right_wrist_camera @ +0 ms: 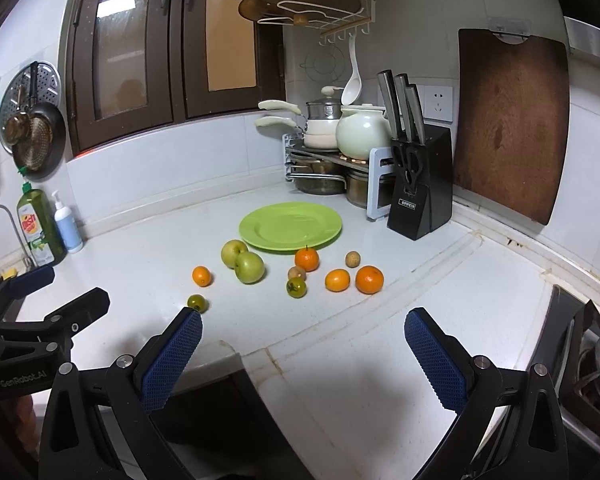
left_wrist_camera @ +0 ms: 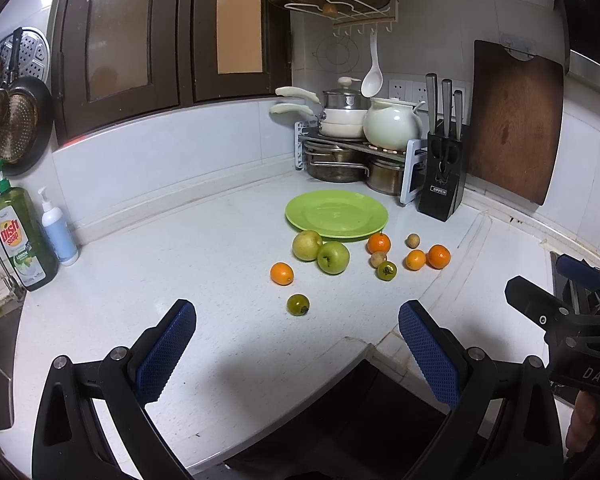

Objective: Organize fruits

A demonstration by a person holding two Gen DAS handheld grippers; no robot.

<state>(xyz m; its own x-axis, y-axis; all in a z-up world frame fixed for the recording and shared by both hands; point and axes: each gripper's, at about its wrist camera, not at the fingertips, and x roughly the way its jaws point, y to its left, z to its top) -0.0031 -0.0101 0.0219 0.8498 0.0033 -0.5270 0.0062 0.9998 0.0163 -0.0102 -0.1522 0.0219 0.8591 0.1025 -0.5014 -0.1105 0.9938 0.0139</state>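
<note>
An empty green plate (left_wrist_camera: 336, 214) (right_wrist_camera: 290, 226) lies on the white counter. In front of it lie two green apples (left_wrist_camera: 333, 257) (right_wrist_camera: 249, 267), several oranges (left_wrist_camera: 281, 273) (right_wrist_camera: 369, 279), two small dark green fruits (left_wrist_camera: 298, 304) (right_wrist_camera: 197, 302) and two small brown fruits (left_wrist_camera: 413, 240) (right_wrist_camera: 352, 259). My left gripper (left_wrist_camera: 296, 322) is open and empty, above the counter's front edge, short of the nearest dark green fruit. My right gripper (right_wrist_camera: 303, 330) is open and empty, near the front edge, to the right of the left one.
A knife block (left_wrist_camera: 442, 172) (right_wrist_camera: 418, 196), a pot rack with pots (left_wrist_camera: 352, 148) and a leaning wooden cutting board (right_wrist_camera: 508, 124) stand behind the plate. A dish soap bottle (left_wrist_camera: 22, 236) and a pump bottle (left_wrist_camera: 58, 232) stand at the left by the sink. A stove (right_wrist_camera: 588, 356) is at the right.
</note>
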